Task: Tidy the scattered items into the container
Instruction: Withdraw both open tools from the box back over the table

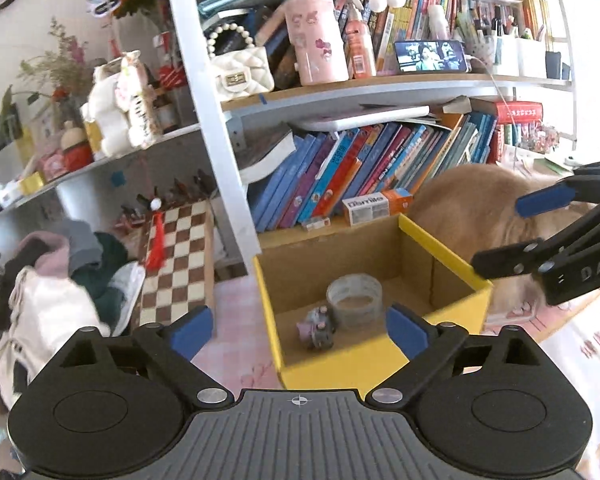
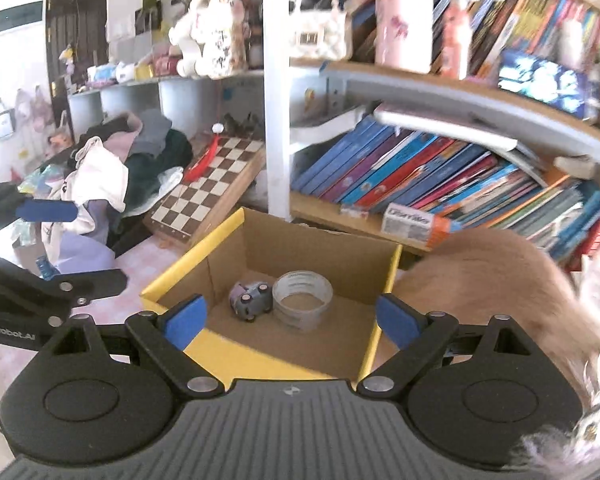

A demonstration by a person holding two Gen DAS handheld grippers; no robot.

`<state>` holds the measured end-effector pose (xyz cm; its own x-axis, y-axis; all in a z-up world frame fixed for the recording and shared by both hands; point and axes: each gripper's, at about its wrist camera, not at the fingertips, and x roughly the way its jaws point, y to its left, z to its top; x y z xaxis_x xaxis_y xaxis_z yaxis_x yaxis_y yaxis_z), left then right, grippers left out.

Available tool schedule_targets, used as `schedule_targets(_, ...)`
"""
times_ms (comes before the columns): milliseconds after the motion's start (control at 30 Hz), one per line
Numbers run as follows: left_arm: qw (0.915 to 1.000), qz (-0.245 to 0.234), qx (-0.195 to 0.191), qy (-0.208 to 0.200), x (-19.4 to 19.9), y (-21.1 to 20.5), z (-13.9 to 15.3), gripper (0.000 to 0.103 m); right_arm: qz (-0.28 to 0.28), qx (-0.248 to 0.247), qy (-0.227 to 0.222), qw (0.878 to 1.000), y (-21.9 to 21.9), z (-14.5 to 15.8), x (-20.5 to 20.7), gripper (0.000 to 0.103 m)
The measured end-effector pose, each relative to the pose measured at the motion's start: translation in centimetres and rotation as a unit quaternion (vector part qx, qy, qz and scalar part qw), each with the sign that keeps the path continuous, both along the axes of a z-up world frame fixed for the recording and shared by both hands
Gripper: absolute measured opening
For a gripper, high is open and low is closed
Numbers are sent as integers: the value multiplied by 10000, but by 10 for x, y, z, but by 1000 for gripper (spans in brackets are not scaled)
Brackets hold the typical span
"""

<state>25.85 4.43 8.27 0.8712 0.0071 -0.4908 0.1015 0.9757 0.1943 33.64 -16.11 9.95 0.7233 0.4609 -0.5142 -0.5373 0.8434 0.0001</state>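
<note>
A yellow-rimmed cardboard box (image 1: 444, 246) (image 2: 192, 254) stands open on the pink floor in front of a bookshelf. Inside it lie a roll of clear tape (image 1: 354, 298) (image 2: 302, 300) and a small grey-purple toy car (image 1: 318, 326) (image 2: 252, 300), side by side. My left gripper (image 1: 298, 330) is open and empty, just above the box's near rim. My right gripper (image 2: 290, 320) is open and empty, over the box's near corner. The right gripper also shows at the right edge of the left wrist view (image 1: 556, 232), and the left gripper at the left edge of the right wrist view (image 2: 60, 252).
A tan furry animal (image 1: 500, 208) (image 2: 496, 280) lies against the box's right side. A chessboard (image 1: 176, 264) (image 2: 208, 184) leans left of the box, beside a pile of clothes (image 1: 52, 280) (image 2: 112, 168). The bookshelf's white post (image 1: 216, 128) and books (image 1: 360, 168) stand behind.
</note>
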Motion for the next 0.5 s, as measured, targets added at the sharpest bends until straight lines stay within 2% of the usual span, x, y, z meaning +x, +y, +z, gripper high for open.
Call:
schedule_targets(100,9999,33,-87,66,-24,1,-8,97,-211,43,-103,9997,-8,-4,-32,92)
schedule_targets(500,9983,204,-447,303,-110,-1,-40,99,-892,24,64,9960,-27,-47,-132,92)
